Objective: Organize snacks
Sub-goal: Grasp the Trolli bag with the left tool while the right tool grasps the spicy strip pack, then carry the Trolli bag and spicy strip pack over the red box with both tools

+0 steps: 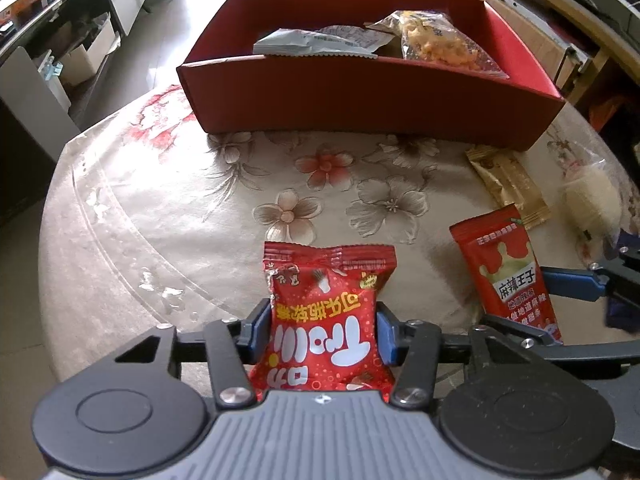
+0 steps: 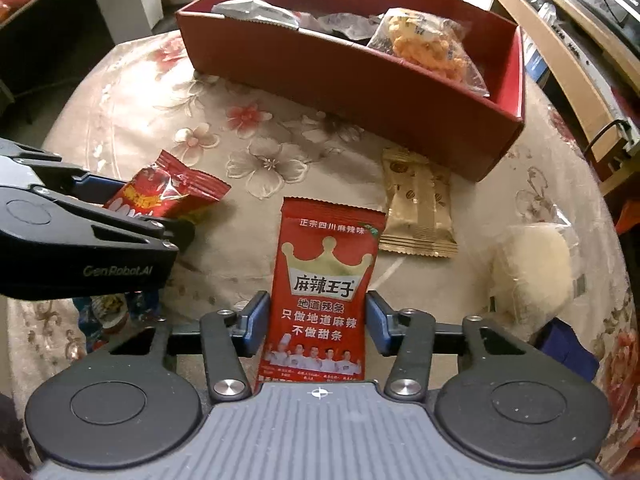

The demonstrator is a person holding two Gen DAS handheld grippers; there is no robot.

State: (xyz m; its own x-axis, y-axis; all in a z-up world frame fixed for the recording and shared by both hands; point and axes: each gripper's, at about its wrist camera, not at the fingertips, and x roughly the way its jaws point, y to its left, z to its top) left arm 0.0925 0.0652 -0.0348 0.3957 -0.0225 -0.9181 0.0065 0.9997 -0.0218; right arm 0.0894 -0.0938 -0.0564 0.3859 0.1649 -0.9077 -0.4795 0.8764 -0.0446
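Observation:
My left gripper (image 1: 323, 330) is shut on a red cola gummy packet (image 1: 326, 320) just above the table near the front edge; that packet also shows in the right wrist view (image 2: 160, 196). My right gripper (image 2: 318, 320) is shut on a tall red spicy strip packet (image 2: 324, 288), which also shows in the left wrist view (image 1: 508, 276). The red box (image 1: 360, 96) stands at the back of the table and holds a silver packet (image 1: 312, 42) and a clear bag of orange snacks (image 1: 436, 42).
A gold wrapped snack (image 2: 416, 208) lies in front of the box's right end. A clear bag with a white cake (image 2: 532, 268) lies at the right. A blue packet (image 2: 108, 312) lies under the left gripper's body. The table (image 1: 160, 200) has a floral cloth.

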